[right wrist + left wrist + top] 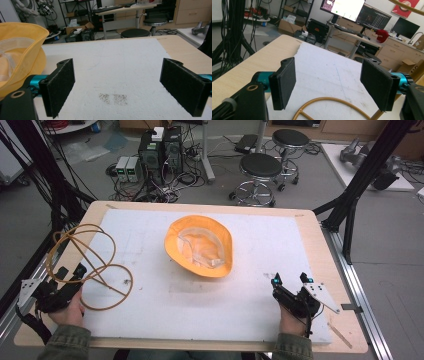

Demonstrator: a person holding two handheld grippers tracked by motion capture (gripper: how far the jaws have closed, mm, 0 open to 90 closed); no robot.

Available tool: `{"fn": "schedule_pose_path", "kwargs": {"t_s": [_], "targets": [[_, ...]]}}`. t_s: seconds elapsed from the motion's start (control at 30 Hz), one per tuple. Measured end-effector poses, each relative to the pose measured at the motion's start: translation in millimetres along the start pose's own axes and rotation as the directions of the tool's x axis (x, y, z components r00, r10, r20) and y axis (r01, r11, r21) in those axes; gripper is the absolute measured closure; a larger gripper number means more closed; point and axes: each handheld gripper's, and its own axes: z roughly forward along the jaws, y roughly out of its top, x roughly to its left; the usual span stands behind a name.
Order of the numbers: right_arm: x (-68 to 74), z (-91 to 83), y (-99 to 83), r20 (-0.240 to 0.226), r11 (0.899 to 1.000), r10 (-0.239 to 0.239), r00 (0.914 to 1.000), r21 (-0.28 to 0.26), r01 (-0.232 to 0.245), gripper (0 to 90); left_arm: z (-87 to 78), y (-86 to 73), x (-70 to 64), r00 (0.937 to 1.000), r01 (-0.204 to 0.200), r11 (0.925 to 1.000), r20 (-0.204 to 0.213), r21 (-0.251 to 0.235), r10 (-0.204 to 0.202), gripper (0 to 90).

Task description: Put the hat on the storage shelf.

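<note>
Lying upturned, unlabelled yellow hat [199,245]

Both forearms come in from the near edge, sleeves showing. The left gripper [62,282] sits low at the near left corner, its fingers [283,83] spread wide with nothing between. The right gripper [291,280] rests near the right, fingers [58,86] equally wide apart.

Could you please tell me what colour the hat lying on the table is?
The hat is yellow-orange with a paler lining inside; the high view shows it best.
</note>
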Motion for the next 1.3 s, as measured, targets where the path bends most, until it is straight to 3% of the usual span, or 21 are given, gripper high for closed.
{"fn": "schedule_pose_path", "kwargs": {"t_s": [0.43,0.73,0.83,0.87,0.93,1.13,1.3], "targets": [[0.4,8.3,-0.7,-0.020,1.000,0.000,0.9998,0.008,0.000,11.5,-0.6,-0.4,-1.5,0.9996,-0.023,0.9996,-0.016,-0.016,0.023,28.9],[6.8,24.8,4.0,-0.034,0.999,-0.043,0.9985,0.001,0.043,11.4,-0.6,-1.1,-3.2,0.9992,-0.035,0.9993,-0.017,-0.013,0.035,28.9],[9.1,30.3,6.8,-0.060,0.999,-0.029,0.9978,0.010,0.030,11.4,-0.6,-1.1,-3.0,0.9993,-0.033,0.9994,-0.016,-0.013,0.033,28.9],[13.7,36.8,10.9,-0.105,1.000,0.004,0.9945,0.025,-0.001,10.5,-0.5,-1.1,-2.9,0.9994,-0.032,0.9994,-0.015,-0.015,0.032,29.0],[19.2,42.1,14.6,-0.132,0.999,0.029,0.9908,0.026,-0.026,10.5,0.7,-1.4,-3.0,0.9994,-0.032,0.9994,-0.012,-0.016,0.032,29.1],[36.7,53.4,23.6,-0.179,1.000,-0.005,0.9839,0.017,0.008,10.5,2.6,-1.8,-5.6,0.9991,-0.042,0.9990,-0.004,-0.013,0.042,29.2],[45.3,59.2,28.5,-0.181,0.999,-0.034,0.9828,-0.002,0.034,10.5,5.0,-2.4,-8.8,0.9986,-0.053,0.9985,-0.001,-0.011,0.053,29.4]]}}
